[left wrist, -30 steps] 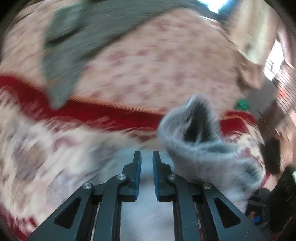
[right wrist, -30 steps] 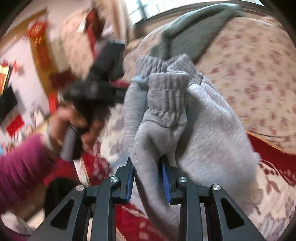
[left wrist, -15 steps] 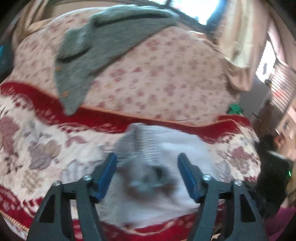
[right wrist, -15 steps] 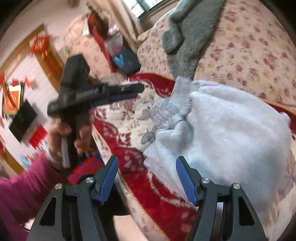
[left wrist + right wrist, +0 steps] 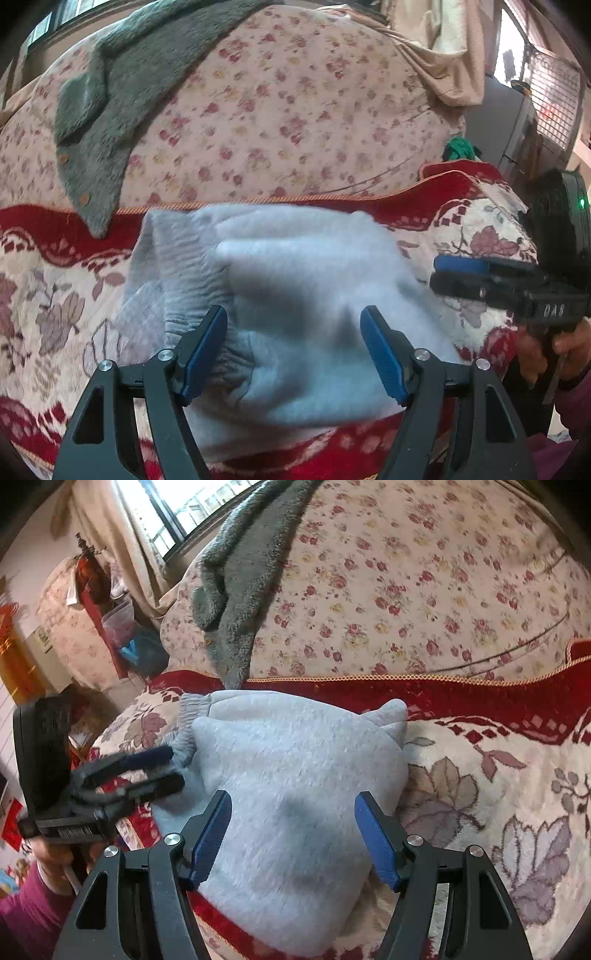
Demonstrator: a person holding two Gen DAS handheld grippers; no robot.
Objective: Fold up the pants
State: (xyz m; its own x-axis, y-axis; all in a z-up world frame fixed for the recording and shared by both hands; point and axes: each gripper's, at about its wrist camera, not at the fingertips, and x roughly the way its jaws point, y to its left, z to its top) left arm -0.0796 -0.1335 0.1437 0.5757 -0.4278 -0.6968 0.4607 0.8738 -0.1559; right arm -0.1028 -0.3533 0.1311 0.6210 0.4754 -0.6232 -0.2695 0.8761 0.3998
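Both sets of jaws stand wide apart with nothing pinched in them, on the left gripper (image 5: 293, 349) and the right gripper (image 5: 291, 834). The grey pants (image 5: 295, 786) lie in a folded heap on the red flowered blanket (image 5: 498, 775), just past the blue fingertips (image 5: 380, 350).

Bare red-patterned blanket (image 5: 498, 775) right of pants (image 5: 295, 794); grey fleece garment (image 5: 243, 590) drapes behind.
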